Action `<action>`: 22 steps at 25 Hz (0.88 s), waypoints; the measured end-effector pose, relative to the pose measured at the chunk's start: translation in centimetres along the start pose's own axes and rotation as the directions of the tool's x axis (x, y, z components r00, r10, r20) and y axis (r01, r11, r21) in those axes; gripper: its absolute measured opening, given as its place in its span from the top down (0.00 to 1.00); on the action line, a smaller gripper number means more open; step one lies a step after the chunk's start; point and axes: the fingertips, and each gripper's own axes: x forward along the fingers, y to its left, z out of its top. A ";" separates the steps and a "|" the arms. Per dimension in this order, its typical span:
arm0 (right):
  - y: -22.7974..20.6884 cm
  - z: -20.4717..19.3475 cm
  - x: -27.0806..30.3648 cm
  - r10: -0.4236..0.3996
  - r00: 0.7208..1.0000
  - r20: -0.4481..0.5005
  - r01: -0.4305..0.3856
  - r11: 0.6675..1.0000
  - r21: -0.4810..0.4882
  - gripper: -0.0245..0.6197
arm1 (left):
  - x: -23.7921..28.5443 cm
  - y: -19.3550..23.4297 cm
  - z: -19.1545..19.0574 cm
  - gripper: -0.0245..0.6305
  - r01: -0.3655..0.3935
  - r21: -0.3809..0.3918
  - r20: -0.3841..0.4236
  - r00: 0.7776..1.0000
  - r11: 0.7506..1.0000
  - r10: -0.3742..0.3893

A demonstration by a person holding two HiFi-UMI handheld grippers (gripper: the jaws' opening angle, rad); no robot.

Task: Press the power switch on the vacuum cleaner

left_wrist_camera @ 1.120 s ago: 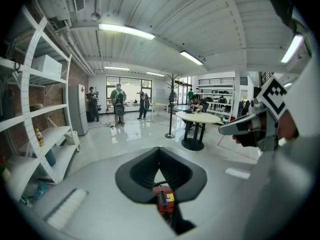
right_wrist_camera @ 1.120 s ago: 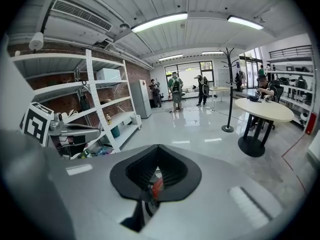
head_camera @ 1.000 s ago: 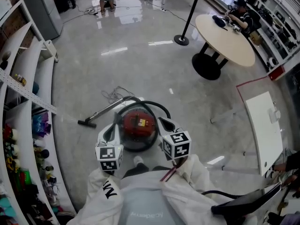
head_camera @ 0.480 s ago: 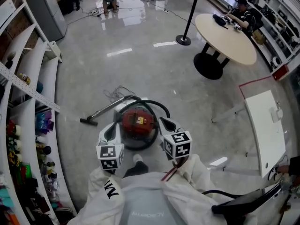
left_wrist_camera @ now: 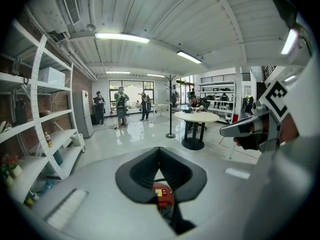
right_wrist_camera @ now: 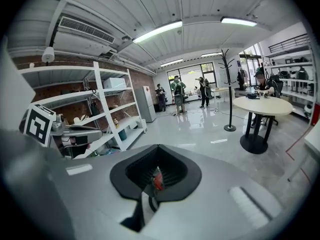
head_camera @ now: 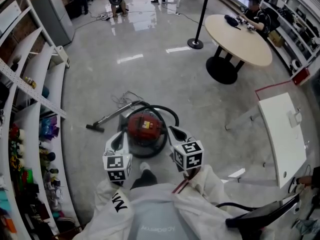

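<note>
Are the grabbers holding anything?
No, nothing. The left gripper and right gripper are both shut and empty; the red vacuum cleaner sits on the floor, untouched.

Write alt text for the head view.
A red vacuum cleaner sits on the floor at the person's feet, its black hose looped around it. The left gripper and right gripper, both shut, are held above it, one to each side.

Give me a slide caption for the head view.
Left gripper and right gripper, both shut, flank a red vacuum cleaner on the glossy floor.
</note>
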 end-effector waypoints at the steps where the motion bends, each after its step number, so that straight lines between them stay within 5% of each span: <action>1: -0.1 -0.3 -0.5 0.001 1.000 -0.001 -0.001 1.000 0.000 0.96 | -0.3 -0.5 -0.1 0.96 -0.003 0.000 0.001 1.000 1.000 0.003; 22: 0.2 -4.8 -8.8 0.062 0.998 0.016 -0.062 0.998 -0.024 0.96 | -8.0 -7.7 -3.0 0.96 -0.063 -0.004 0.017 0.998 0.998 0.063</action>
